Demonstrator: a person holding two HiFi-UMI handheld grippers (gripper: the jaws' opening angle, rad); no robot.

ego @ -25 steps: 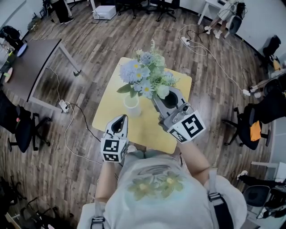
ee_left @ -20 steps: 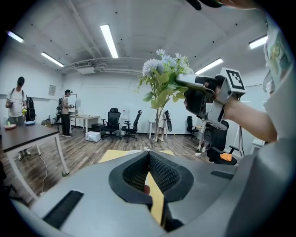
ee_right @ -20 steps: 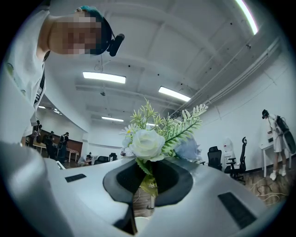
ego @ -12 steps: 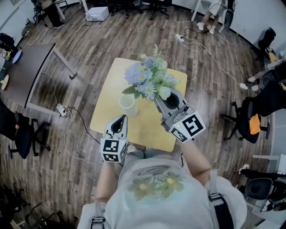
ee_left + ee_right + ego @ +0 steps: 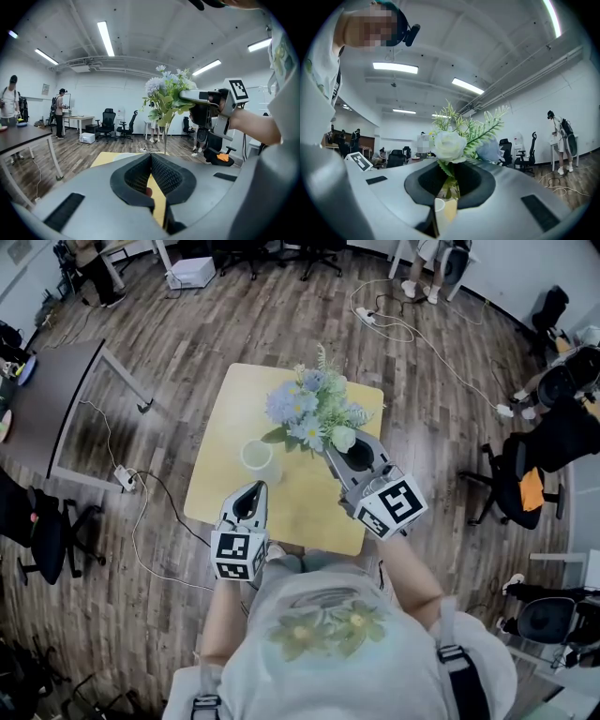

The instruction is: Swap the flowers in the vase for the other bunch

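Flowers [image 5: 309, 409] clamped in right tool [image 5: 333, 448] above yellow table [image 5: 300, 498], left tool [image 5: 254, 487] closed, wood floor [image 5: 187, 334]

A dark wood-plank floor [image 5: 187, 343] is seen throughout. A square yellow table [image 5: 302, 504] is set centrally, a dark table [image 5: 52, 399] at the left. Black office chairs [image 5: 511, 470] and loose cables [image 5: 405, 329] are scattered about; strip lights [image 5: 105, 37] are mounted overhead.

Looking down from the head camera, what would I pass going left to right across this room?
Left to right: dark grey table → empty round white vase → bunch of pale blue and white flowers → black office chair with something orange on it.
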